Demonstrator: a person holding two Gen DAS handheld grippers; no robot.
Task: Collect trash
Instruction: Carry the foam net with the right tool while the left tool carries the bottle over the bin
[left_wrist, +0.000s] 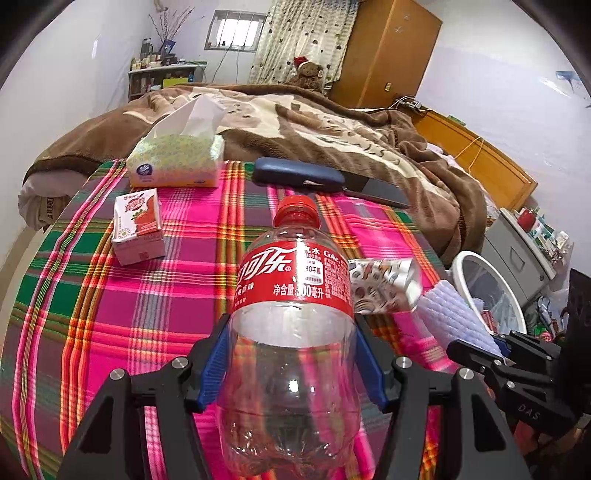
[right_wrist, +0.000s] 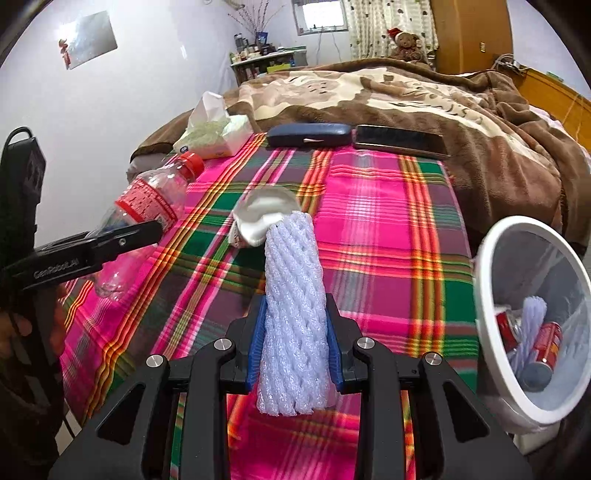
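Two grippers are loaded here, each clamped on a piece of trash above the plaid cloth (right_wrist: 388, 229). The left gripper (left_wrist: 291, 354) has its blue pads pressed on the clear body of an empty bottle (left_wrist: 295, 295), cap toward twelve o'clock; the bottle's base runs out of the left view at six. The right gripper (right_wrist: 295, 339) is squeezed nearly together on a white foam net (right_wrist: 295, 295), whose lower end hangs between the arms.

Just past the net's far tip a crumpled wrapper (right_wrist: 258, 218) shows in the right view as a blurred, shiny lump; whether it touches the net cannot be told. In the left view the same wrapper (left_wrist: 384, 284) shows a printed pattern, half hidden behind the bottle.

Only the left view shows the red-and-white carton (left_wrist: 138, 225) at ten o'clock, its print too small to read. Only the right view looks into the white bin (right_wrist: 491, 258) at three o'clock, where two red cans (right_wrist: 546, 343) and another foam net lie.

The bottle label reads "Coke" with Chinese characters. The left gripper's arm, seen from the right, reads "GenRobot.AI". The tissue pack (left_wrist: 177, 158), case (left_wrist: 295, 175) and phone (right_wrist: 399, 142) sit along the far edge.
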